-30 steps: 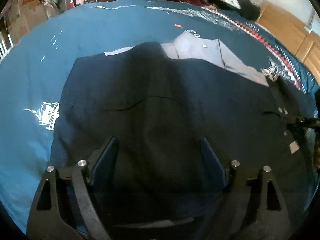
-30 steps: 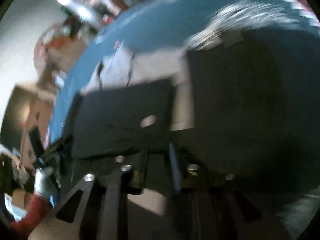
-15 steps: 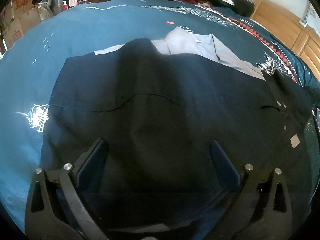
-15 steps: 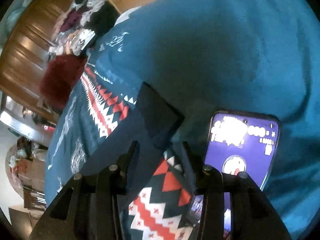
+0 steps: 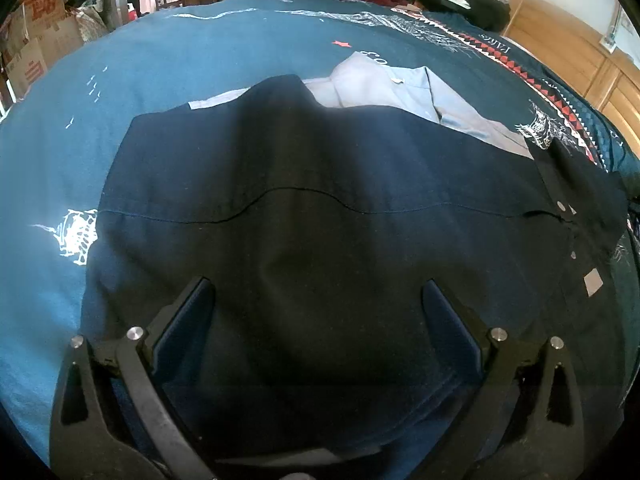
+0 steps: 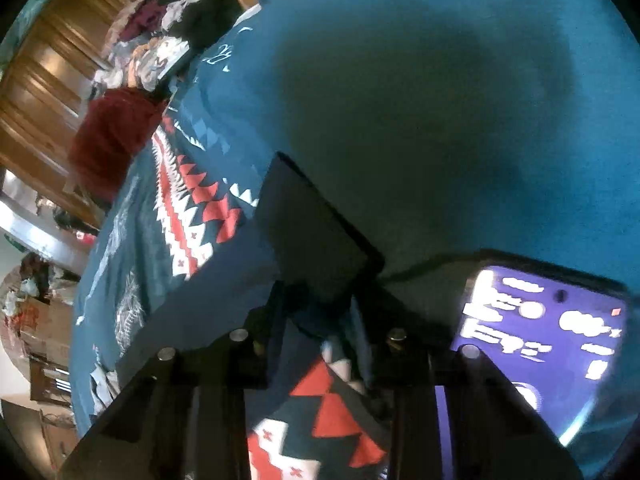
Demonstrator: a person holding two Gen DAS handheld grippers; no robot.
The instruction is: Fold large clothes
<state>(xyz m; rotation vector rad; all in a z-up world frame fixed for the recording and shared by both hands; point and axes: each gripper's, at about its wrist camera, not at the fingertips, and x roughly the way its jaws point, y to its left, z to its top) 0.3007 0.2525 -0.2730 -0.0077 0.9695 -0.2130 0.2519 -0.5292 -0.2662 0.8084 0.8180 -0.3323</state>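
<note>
Left tool (image 5: 316, 308): fingers spread wide, released, hovering low over dark navy shirt (image 5: 320, 208). Shirt lies flat on teal bedspread (image 5: 140, 80), covering most of grey shirt (image 5: 400, 92) at its far edge. Right tool (image 6: 320, 312): fingers drawn close, clenched on dark shirt corner (image 6: 312, 232) lifted off bedspread. Lit phone (image 6: 540, 344) lies on bedspread just beside right tool. Wooden cabinets (image 5: 572, 56) beyond bed.

A dark navy shirt (image 5: 320, 208) lies over a pale grey shirt (image 5: 400, 92). The bedspread (image 5: 160, 72) is teal with white drawings and a red-and-white zigzag band; a phone (image 6: 540, 332) screen glows purple.
</note>
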